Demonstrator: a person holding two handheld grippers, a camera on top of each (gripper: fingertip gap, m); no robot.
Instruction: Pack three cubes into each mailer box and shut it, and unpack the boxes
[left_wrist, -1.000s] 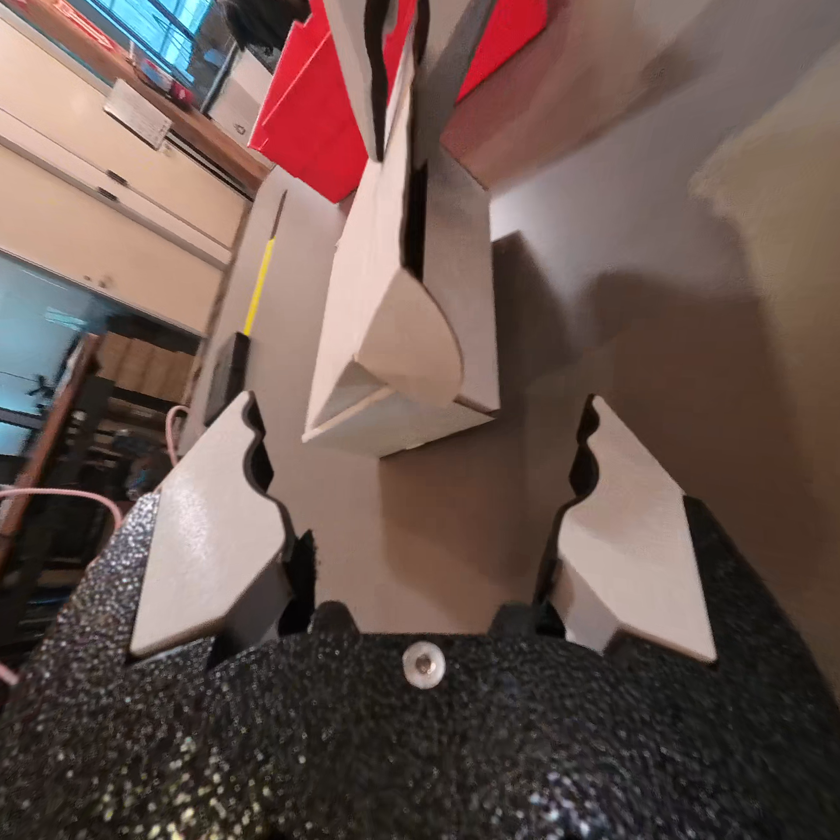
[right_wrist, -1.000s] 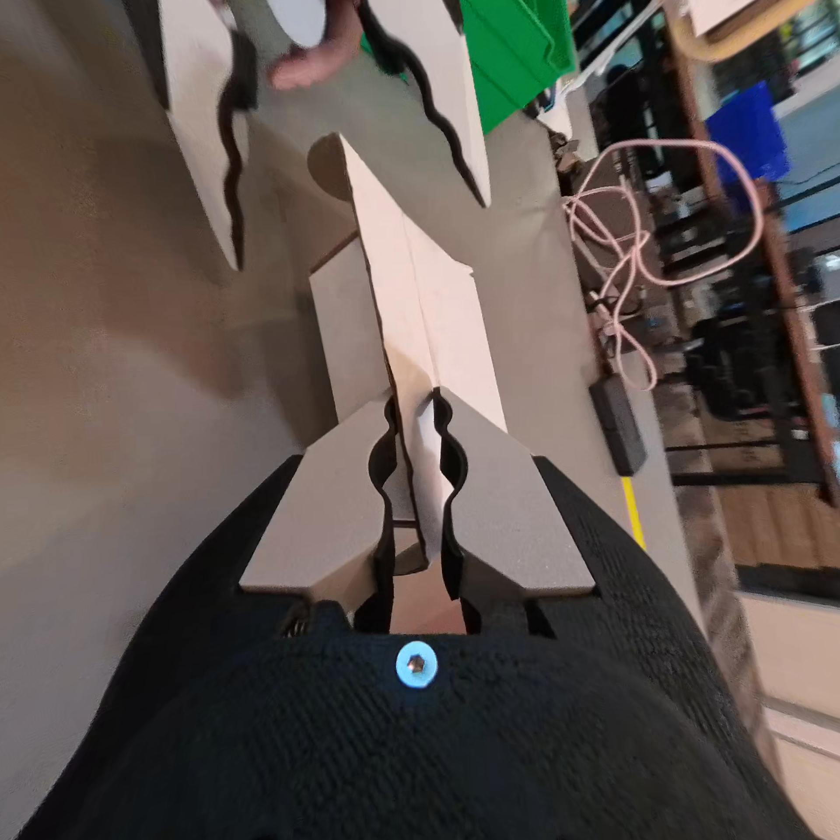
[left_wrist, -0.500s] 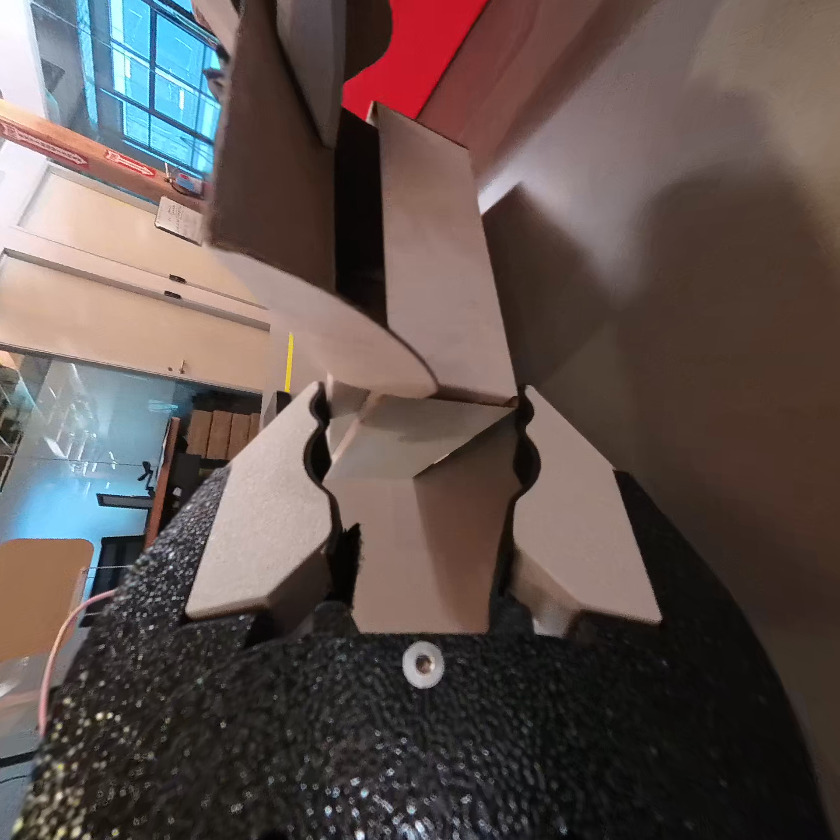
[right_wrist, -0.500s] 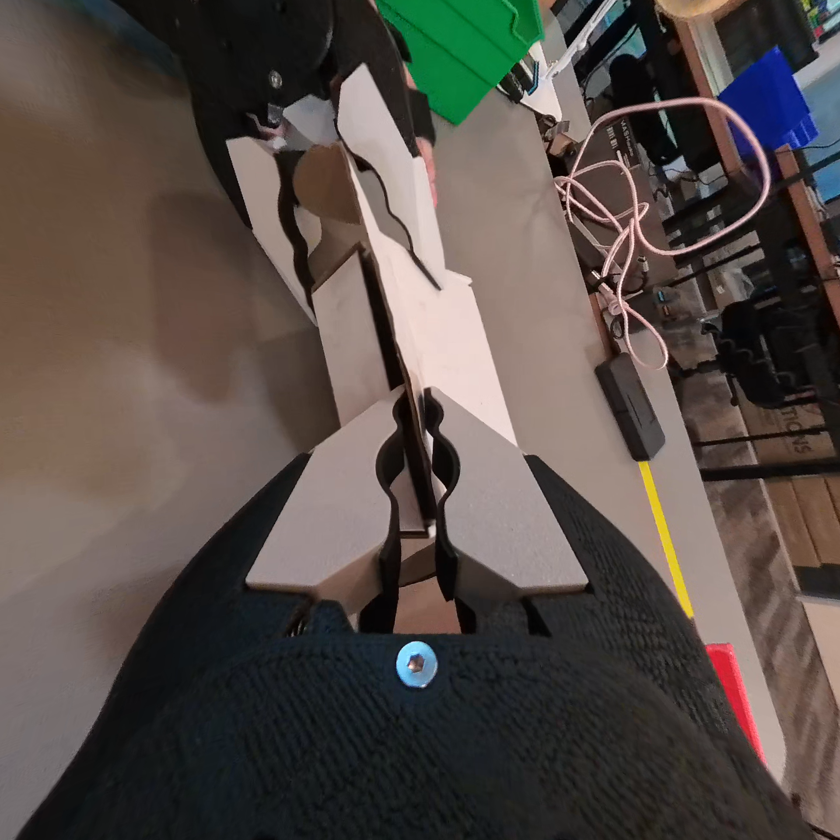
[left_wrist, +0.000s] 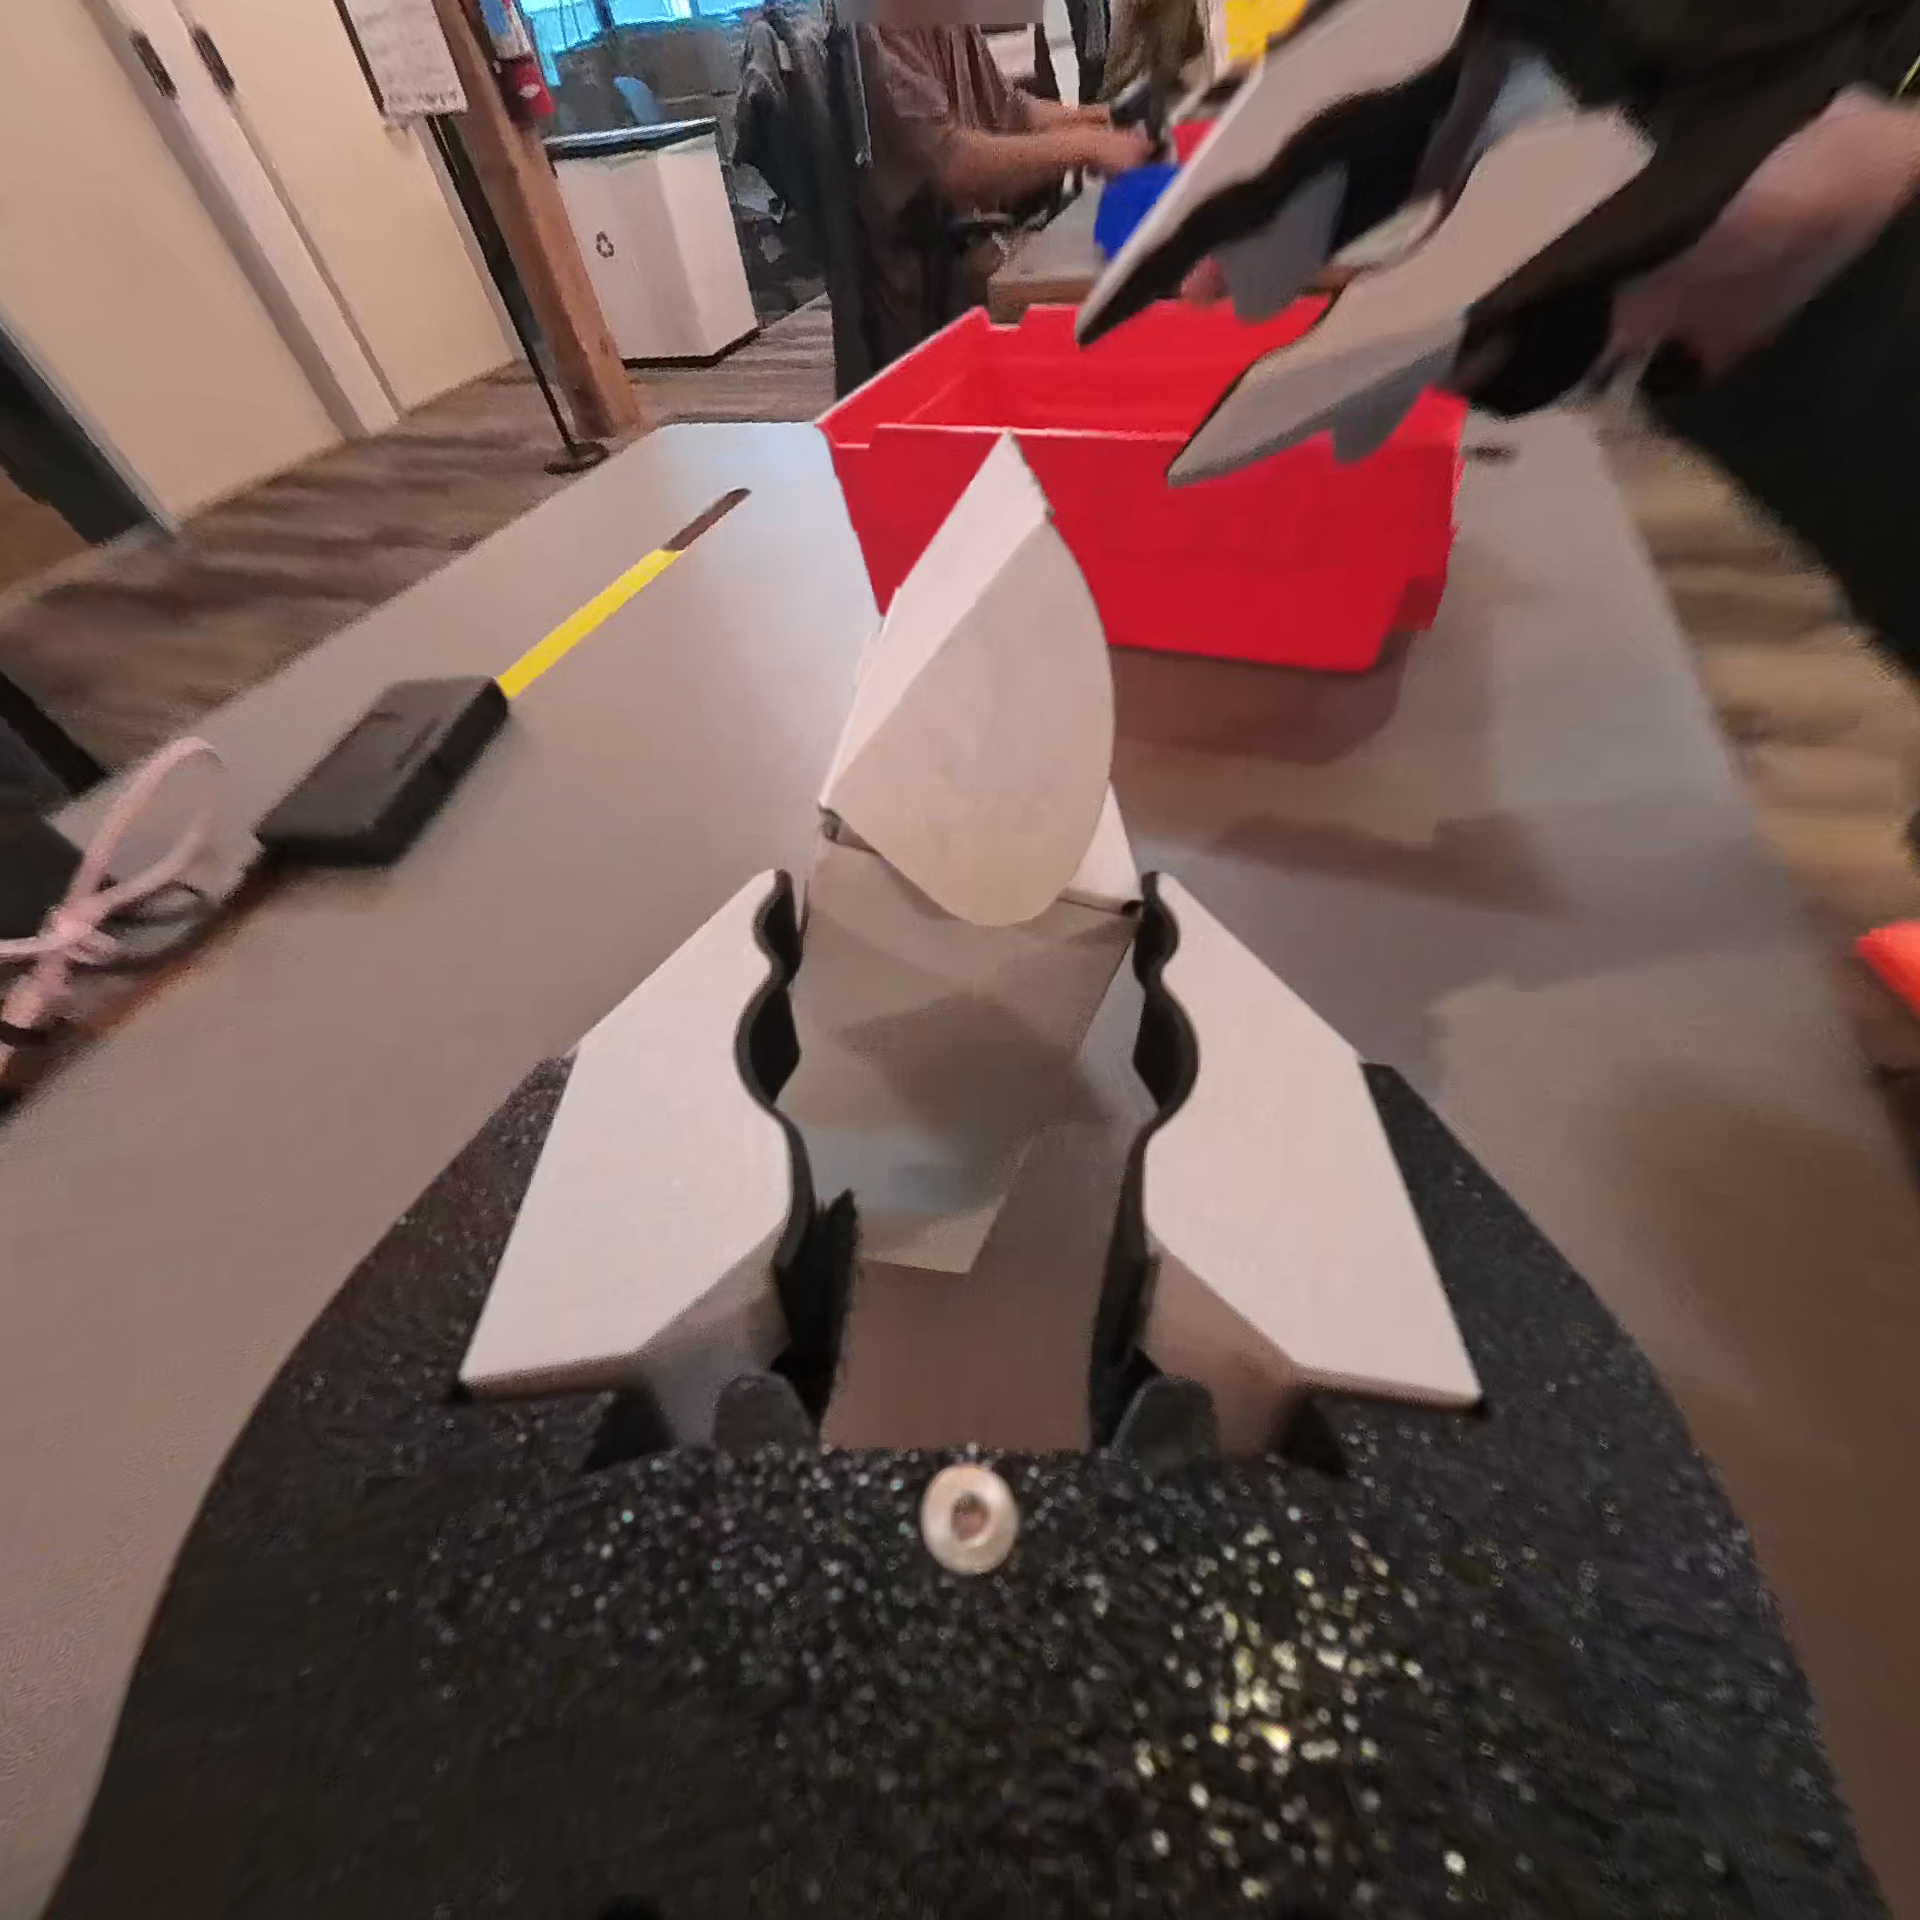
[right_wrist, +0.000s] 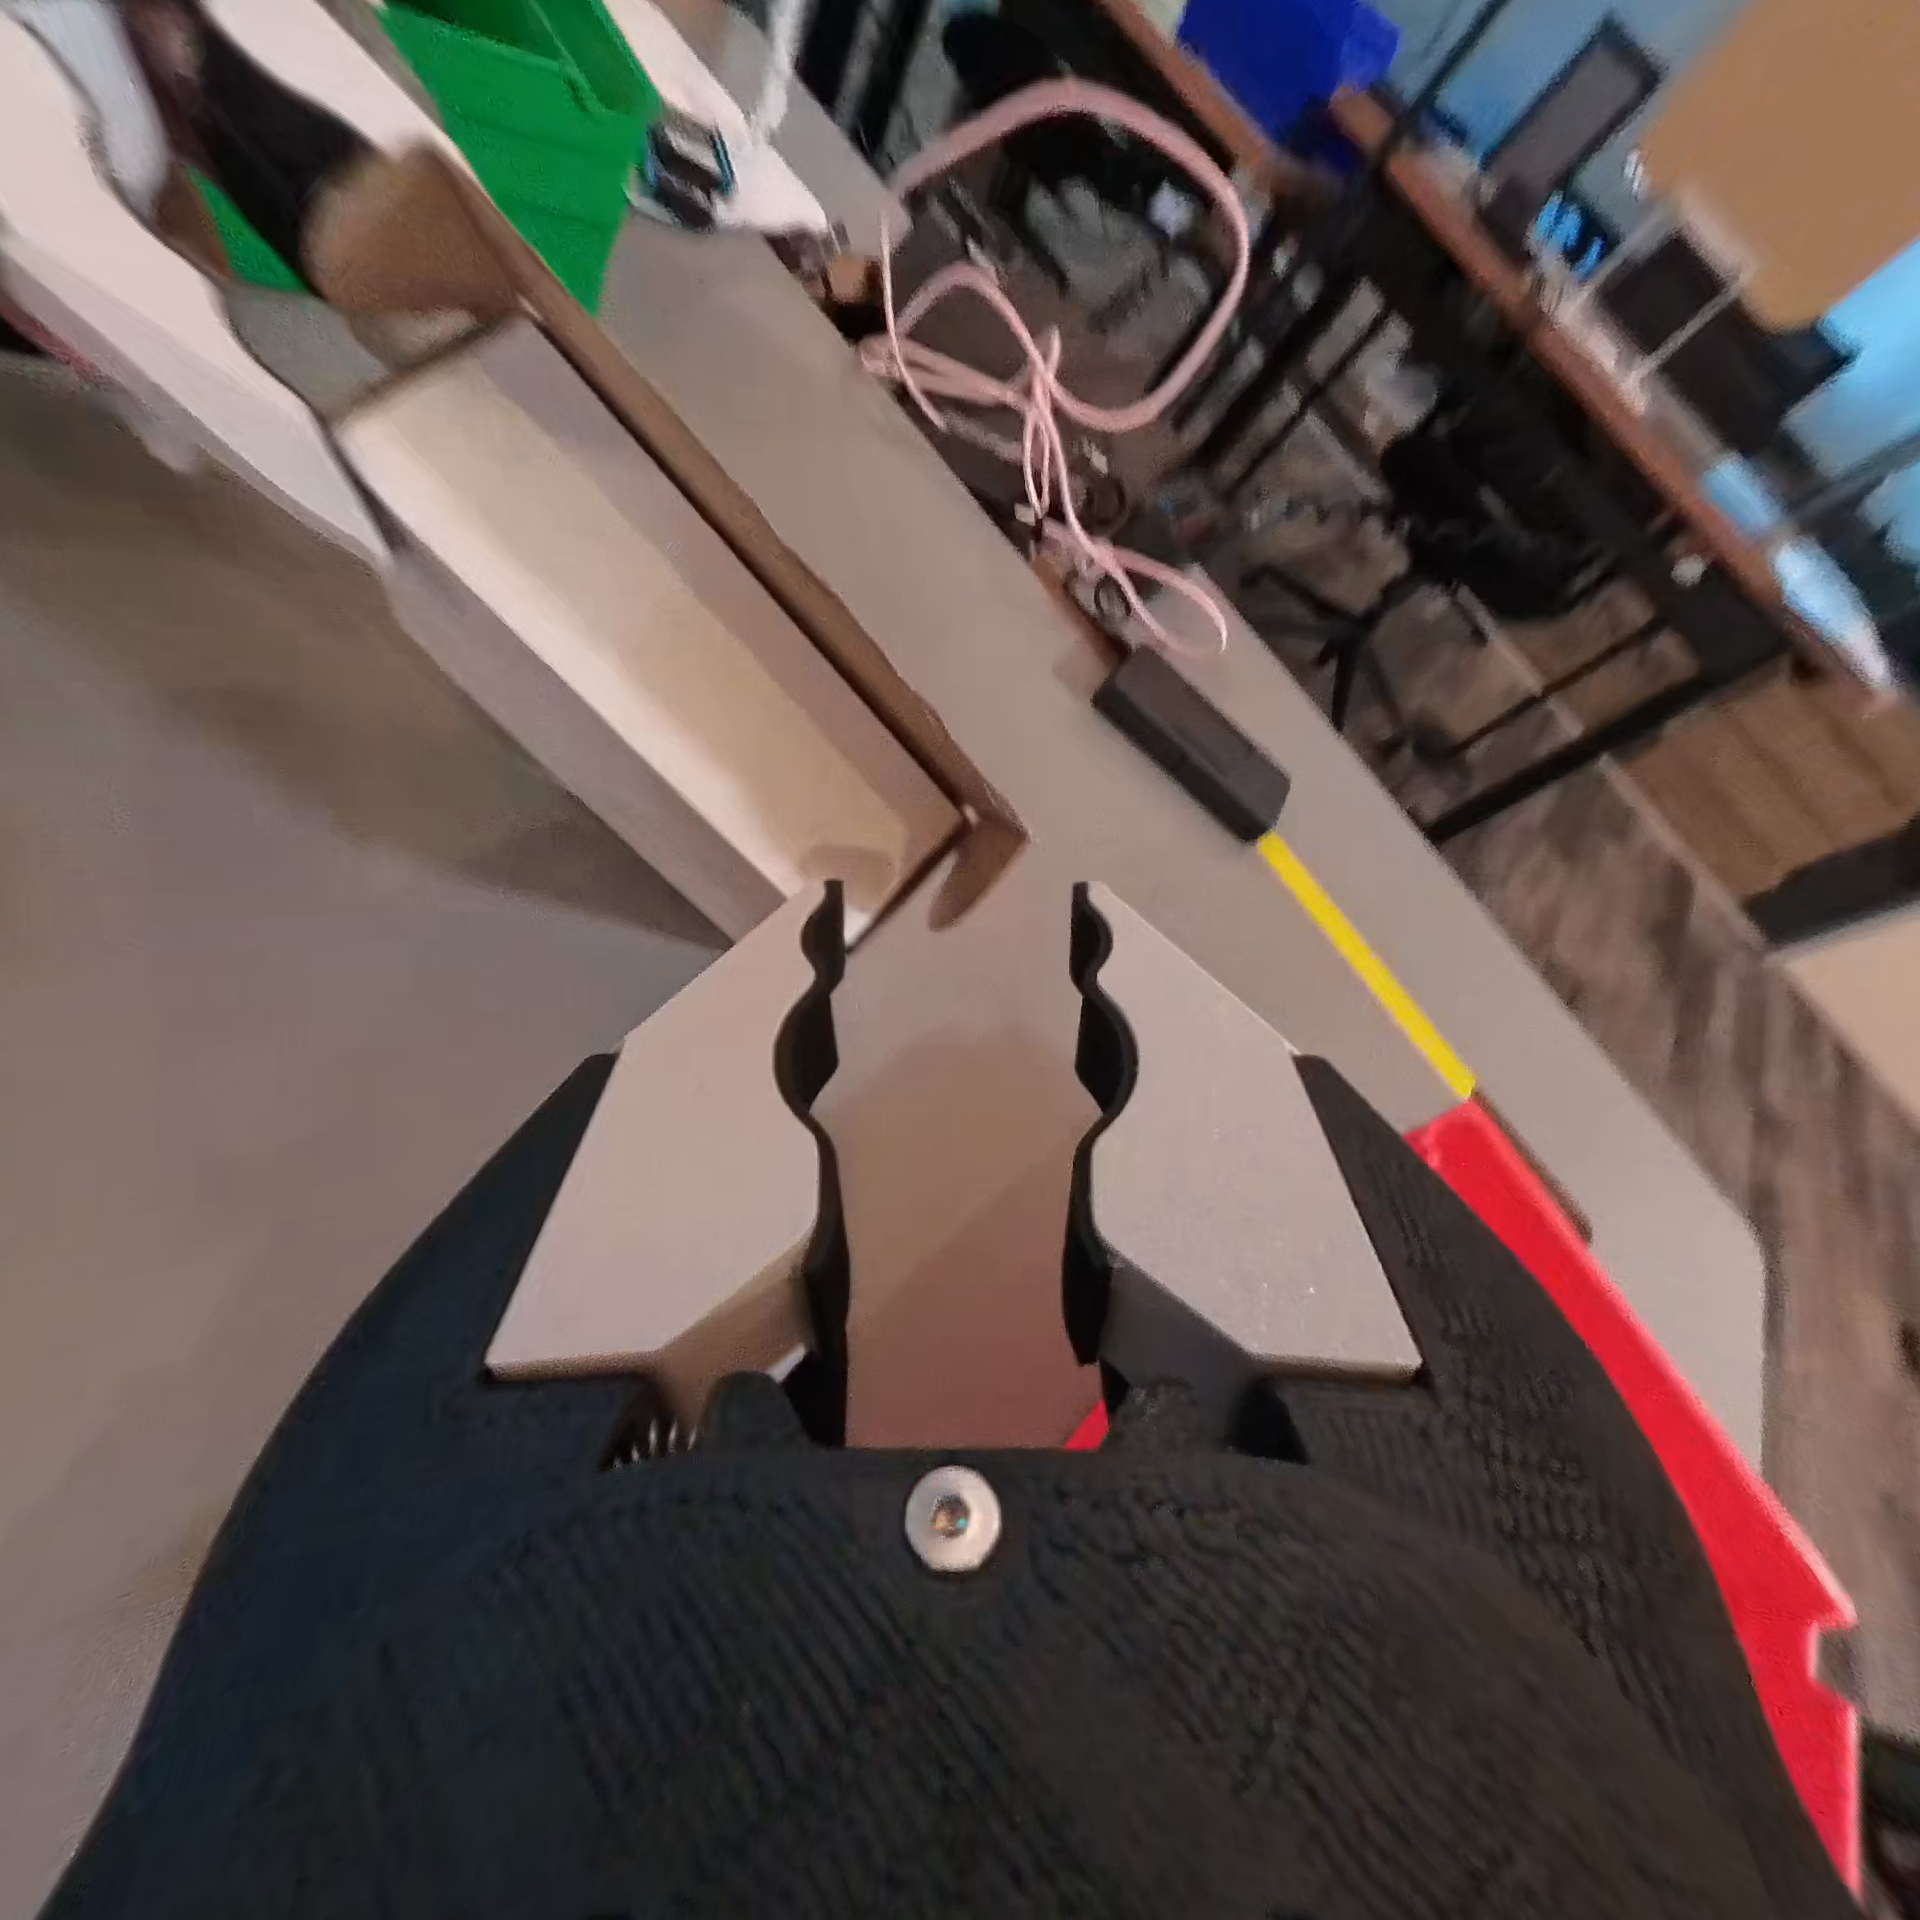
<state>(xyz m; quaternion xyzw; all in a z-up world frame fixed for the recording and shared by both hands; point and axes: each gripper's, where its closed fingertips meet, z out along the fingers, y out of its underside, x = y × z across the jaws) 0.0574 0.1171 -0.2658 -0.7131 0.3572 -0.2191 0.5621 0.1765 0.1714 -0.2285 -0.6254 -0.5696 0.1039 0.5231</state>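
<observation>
A white mailer box lies on the grey table. Its near end sits between the fingers of my left gripper, which is shut on it. The box's side flap stands up just past the fingertips. In the right wrist view the box runs away to the upper left with its lid edge partly raised. My right gripper is open and empty, just off the box's near corner. It also shows in the left wrist view, above the box. No cubes are in view.
A red bin stands behind the box and also shows in the right wrist view. A green bin is at the far end. A black device, pink cable and yellow tape lie on the table's left side. A person stands behind the table.
My left gripper moved in and shut on the box's end. My right gripper let go of the lid flap, opened and drew back. The box went from tilted up to flat.
</observation>
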